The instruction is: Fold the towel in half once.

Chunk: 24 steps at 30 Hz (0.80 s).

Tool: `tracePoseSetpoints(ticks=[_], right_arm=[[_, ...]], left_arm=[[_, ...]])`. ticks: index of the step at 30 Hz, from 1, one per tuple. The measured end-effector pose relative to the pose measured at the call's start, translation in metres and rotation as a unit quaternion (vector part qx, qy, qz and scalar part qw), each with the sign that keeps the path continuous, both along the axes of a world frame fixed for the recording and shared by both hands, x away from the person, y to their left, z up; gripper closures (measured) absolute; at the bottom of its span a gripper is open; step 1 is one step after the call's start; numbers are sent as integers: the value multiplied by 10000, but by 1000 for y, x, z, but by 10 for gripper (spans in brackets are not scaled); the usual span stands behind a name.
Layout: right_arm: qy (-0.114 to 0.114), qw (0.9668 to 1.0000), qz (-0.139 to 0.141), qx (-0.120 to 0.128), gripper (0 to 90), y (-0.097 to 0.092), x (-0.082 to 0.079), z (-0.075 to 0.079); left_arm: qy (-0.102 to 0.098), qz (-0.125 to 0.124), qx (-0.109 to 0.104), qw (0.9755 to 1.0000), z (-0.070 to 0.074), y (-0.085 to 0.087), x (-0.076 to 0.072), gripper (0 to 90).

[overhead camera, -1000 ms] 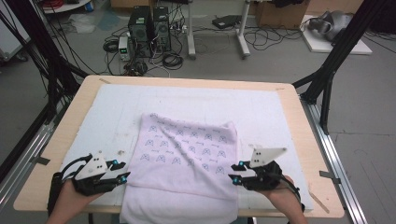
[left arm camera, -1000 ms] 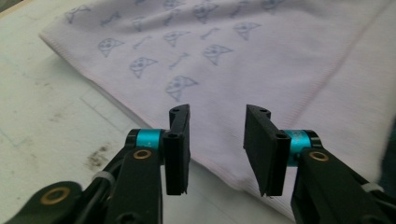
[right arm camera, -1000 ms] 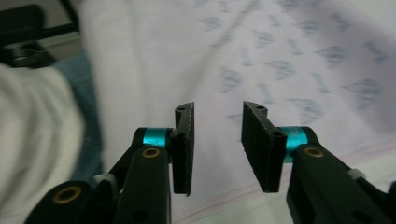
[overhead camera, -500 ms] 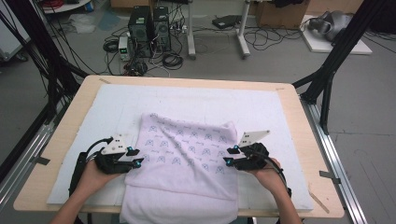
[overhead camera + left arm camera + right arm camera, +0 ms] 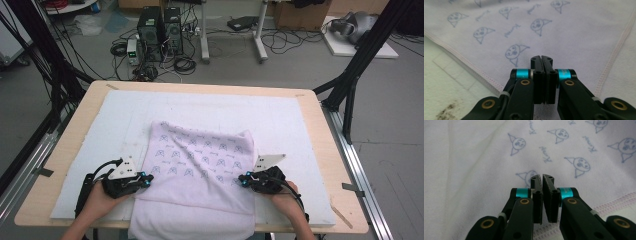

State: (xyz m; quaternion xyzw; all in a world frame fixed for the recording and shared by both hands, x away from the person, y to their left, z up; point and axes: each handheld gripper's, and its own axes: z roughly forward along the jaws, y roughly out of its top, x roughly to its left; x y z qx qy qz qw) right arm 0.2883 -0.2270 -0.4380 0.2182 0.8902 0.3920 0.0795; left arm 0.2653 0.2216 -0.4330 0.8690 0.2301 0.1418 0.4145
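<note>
Pale towel (image 5: 200, 165) printed with faces and unreadable script

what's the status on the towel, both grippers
Left gripper and right gripper just closed, jaws together at towel side edges. Towel flat on mat. Nothing in the way.

Both forearms enter from the bottom of the frame. The left claw (image 5: 145, 178) at lower left and right claw (image 5: 243, 180) at lower right have just closed, jaws together, tips facing inward.
</note>
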Motion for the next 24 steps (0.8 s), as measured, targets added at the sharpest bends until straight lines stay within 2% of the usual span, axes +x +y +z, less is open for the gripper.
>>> tracePoseSetpoints(ticks=[4, 8, 11, 14, 17, 18, 20, 24], right_arm=[[-127, 9996, 63, 237, 873, -4, -9, 15], [-308, 9986, 144, 397, 874, -10, -22, 34], [-200, 9971, 513, 534, 871, -15, -37, 45], [-113, 9942, 821, 692, 809, -20, -45, 53], [-232, 9965, 532, 610, 747, -25, -37, 56], [-292, 9969, 441, 587, 725, -25, -33, 56], [-327, 9981, 172, 493, 707, -25, -14, 54], [-355, 9985, -317, 274, 652, -21, 26, 50]], left_arm=[[-158, -45, -167, 9997, 15, 5, -13, 880], [-284, -129, -248, 9992, 29, 12, -34, 881], [-272, -284, -346, 9986, 37, 16, -49, 880], [-244, -461, -429, 9977, 45, 18, -57, 841], [-284, -347, -389, 9982, 48, 16, -47, 701], [-326, -274, -380, 9984, 48, 15, -39, 682], [-348, -146, -359, 9986, 46, 12, -24, 660], [-369, 345, -345, 9981, 39, 7, 19, 659]])
